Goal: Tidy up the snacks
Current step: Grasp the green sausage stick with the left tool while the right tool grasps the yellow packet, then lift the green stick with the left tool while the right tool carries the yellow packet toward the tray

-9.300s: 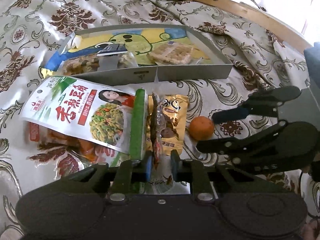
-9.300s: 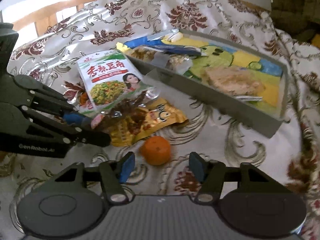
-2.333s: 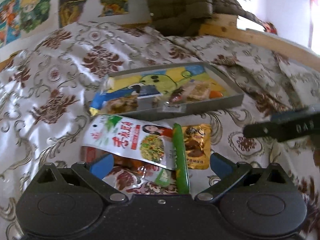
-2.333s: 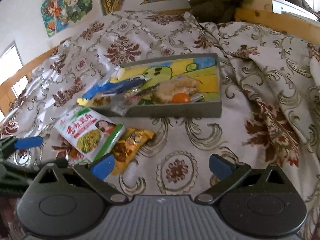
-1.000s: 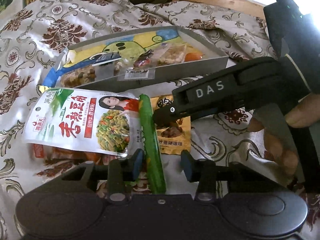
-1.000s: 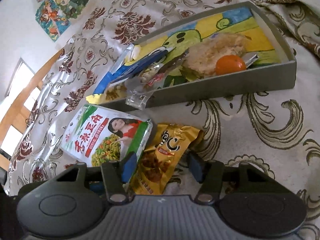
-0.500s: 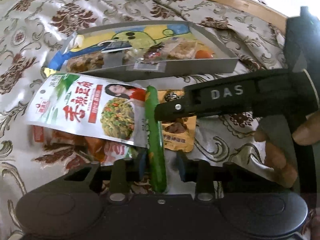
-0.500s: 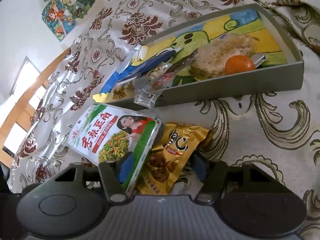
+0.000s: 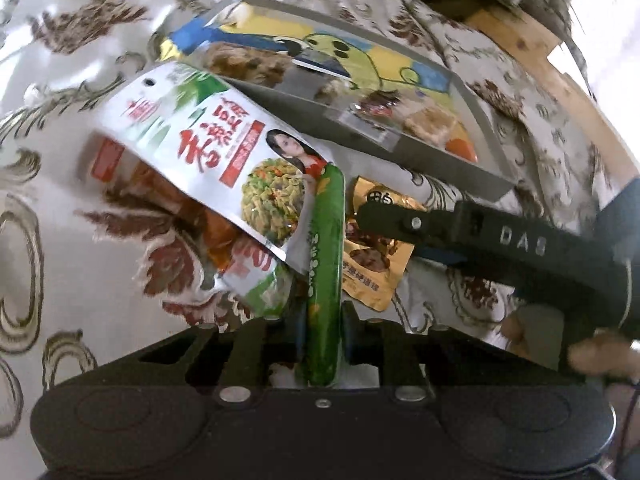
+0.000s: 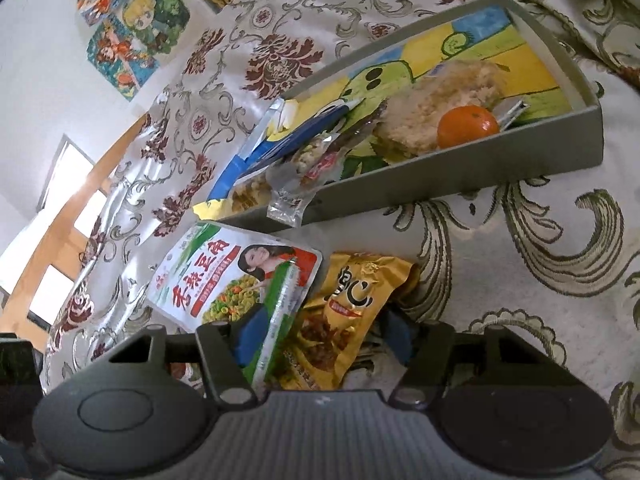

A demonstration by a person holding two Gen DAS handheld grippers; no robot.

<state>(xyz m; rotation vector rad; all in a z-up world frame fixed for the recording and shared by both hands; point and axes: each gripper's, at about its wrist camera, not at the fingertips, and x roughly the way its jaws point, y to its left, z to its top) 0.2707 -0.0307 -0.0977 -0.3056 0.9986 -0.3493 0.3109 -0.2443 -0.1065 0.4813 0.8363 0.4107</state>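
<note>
My left gripper (image 9: 322,332) is shut on the green sausage stick (image 9: 326,264), lifted and tilted with the white-green snack bag (image 9: 216,148) leaning on it. A red-orange packet (image 9: 168,196) lies under that bag. My right gripper (image 10: 320,334) is open, its fingers straddling the gold snack packet (image 10: 340,316) on the bedspread; the white-green bag (image 10: 236,276) rests against its left finger (image 10: 250,336). The grey tray (image 10: 460,172) behind holds an orange (image 10: 468,126), a rice cake and several packets. The right gripper's arm (image 9: 500,240) crosses the left wrist view.
Floral bedspread (image 10: 520,260) lies all around. A wooden bed frame (image 9: 560,64) runs behind the tray. Posters (image 10: 132,20) hang on the wall at the far left.
My left gripper has closed on the green stick and raised it, tipping the white-green bag. My right gripper has pushed forward over the gold packet.
</note>
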